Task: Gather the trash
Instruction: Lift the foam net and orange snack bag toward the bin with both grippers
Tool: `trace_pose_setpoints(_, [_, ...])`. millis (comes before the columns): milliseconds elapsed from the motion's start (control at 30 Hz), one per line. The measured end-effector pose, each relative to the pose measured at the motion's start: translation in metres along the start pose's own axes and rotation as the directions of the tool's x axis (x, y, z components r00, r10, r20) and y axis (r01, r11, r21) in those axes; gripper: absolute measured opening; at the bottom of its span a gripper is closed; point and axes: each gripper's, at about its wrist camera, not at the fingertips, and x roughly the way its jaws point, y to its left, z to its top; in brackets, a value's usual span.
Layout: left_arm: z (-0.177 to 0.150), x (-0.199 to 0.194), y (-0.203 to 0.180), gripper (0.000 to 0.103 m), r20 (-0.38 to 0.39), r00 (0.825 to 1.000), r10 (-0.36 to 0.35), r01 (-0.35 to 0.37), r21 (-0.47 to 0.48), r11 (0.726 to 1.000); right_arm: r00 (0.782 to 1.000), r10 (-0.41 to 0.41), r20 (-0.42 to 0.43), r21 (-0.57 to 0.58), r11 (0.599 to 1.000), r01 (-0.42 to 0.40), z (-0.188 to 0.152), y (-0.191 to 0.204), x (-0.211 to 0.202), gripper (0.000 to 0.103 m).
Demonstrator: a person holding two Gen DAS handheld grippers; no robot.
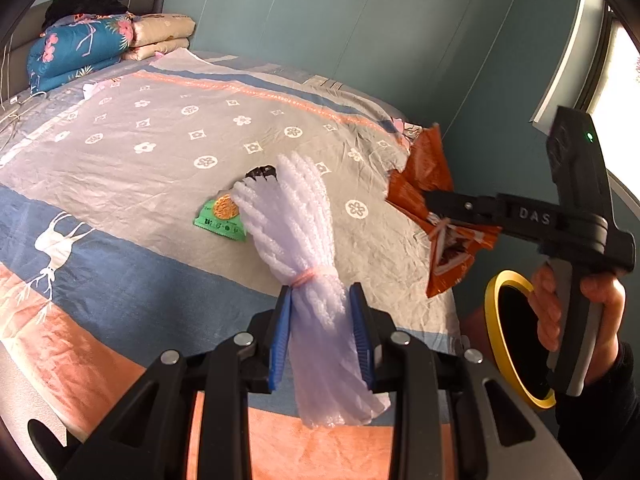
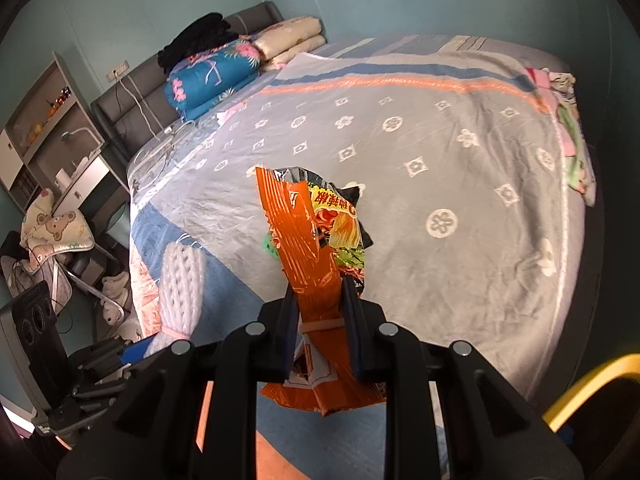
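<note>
My left gripper [image 1: 322, 320] is shut on a white foam net sleeve [image 1: 298, 216] tied with a pink band, held above the bed. The same foam net [image 2: 180, 280] shows at the lower left of the right wrist view. My right gripper [image 2: 320, 320] is shut on a crumpled orange snack bag [image 2: 308, 240], lifted off the bedspread. In the left wrist view that orange bag [image 1: 428, 184] hangs at the right from the right gripper [image 1: 436, 204], with a hand [image 1: 592, 292] on its handle. A green wrapper [image 1: 220, 218] lies on the bed behind the foam net.
A yellow-rimmed bin [image 1: 516, 336] stands at the bed's right side; its rim [image 2: 592, 380] shows at lower right. Folded quilts [image 1: 80, 44] and dark clothes sit at the headboard. The bedspread [image 2: 440, 152] is wide. A shelf and chair [image 2: 52, 216] crowd the left floor.
</note>
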Motion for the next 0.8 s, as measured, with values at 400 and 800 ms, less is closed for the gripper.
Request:
trace_pose_setpoints(400, [0.001,-0.023,-0.039,0.027,0.029,0.999,-0.032,0.03,0.047,0.998,0.995,-0.032,0.092,0.028,0.999,0.029,-0.029,-0.015,-0.077,0.02])
trace_pose_setpoints(800, [0.012,-0.026,-0.086,0.027,0.026,0.993,-0.118,0.116,0.063,0.991,0.975,-0.098,0.201,0.101,0.992,0.078,-0.06,-0.039,-0.16,0.02])
